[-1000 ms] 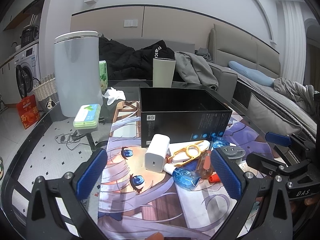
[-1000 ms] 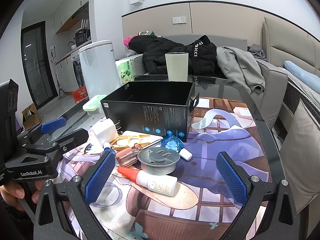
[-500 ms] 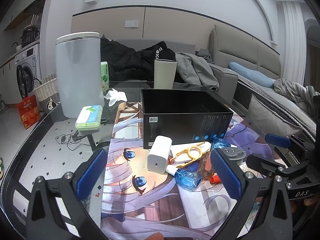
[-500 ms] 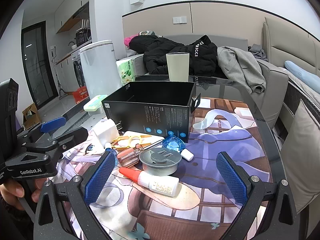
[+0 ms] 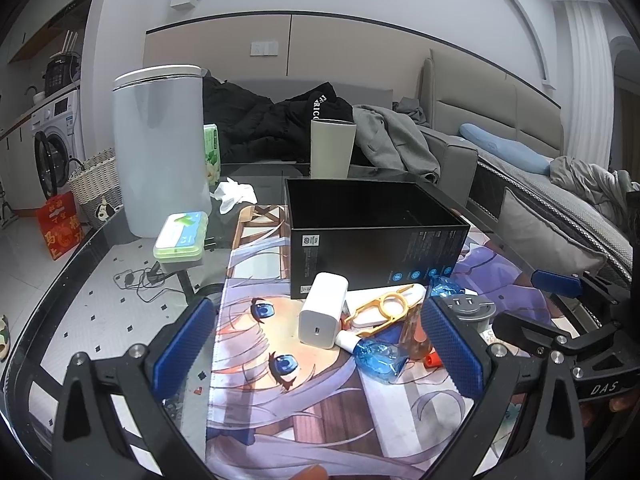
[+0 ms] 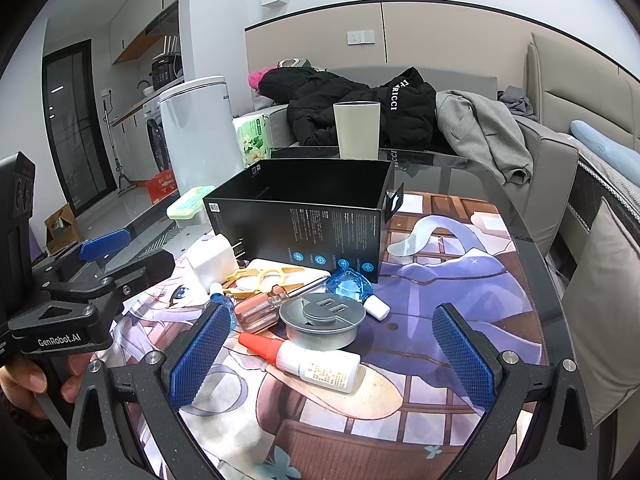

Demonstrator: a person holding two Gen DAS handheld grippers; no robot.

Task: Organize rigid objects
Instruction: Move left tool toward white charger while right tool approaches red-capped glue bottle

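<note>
right wrist view: right gripper [image 6: 332,356] hovering with jaws wide apart, nothing between them. nearest, white glue bottle with red nozzle [image 6: 310,362] lying on the printed anime mat [image 6: 460,272]. behind it, round grey metal socket puck [image 6: 323,320], touching clear orange-handled screwdriver [image 6: 264,308]. past those, blue crinkled eye-drop bottle [image 6: 352,288], yellow plastic ring tool [image 6: 262,276], white cube charger [image 6: 210,262]. farthest, open black cardboard box [image 6: 308,220]. left gripper [image 5: 316,352] also gaping, empty, charger sitting beyond it.
</note>
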